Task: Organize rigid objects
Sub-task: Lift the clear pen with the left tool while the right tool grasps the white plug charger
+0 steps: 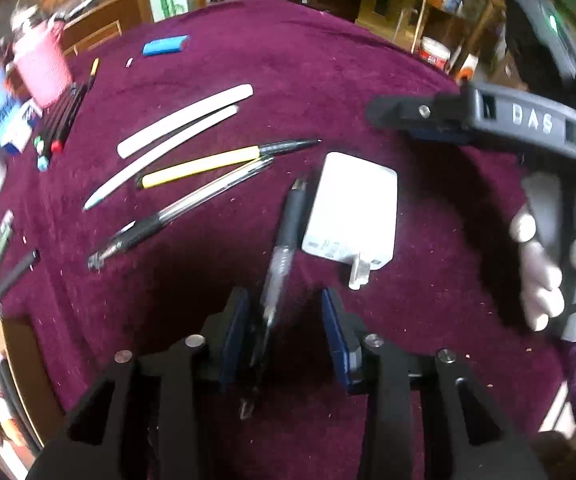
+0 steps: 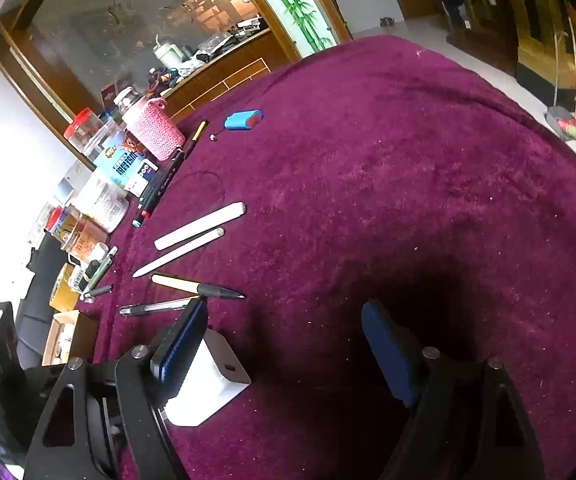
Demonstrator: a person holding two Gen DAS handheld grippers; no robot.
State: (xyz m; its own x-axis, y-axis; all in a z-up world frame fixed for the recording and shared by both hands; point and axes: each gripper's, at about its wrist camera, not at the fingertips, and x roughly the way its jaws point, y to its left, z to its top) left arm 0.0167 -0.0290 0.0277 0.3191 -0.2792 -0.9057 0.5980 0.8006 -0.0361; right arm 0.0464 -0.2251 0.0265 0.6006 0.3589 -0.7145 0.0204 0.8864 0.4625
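On the purple cloth lie pens in a row: a white case (image 1: 185, 120), a white stylus (image 1: 159, 156), a yellow-black pen (image 1: 223, 162) and a clear pen (image 1: 179, 212). A black gel pen (image 1: 283, 248) lies between the fingers of my left gripper (image 1: 283, 332), which is open around its near end. A white charger (image 1: 352, 210) lies just right of it. My right gripper (image 2: 283, 344) is open and empty, its left finger beside the charger (image 2: 207, 380); it also shows in the left wrist view (image 1: 440, 120).
Markers (image 1: 59, 120), a pink knitted holder (image 1: 43, 68) and boxes and jars (image 2: 99, 184) crowd the table's left edge. A blue case (image 1: 165, 46) lies far back. A short black piece (image 1: 15, 274) lies near the left edge.
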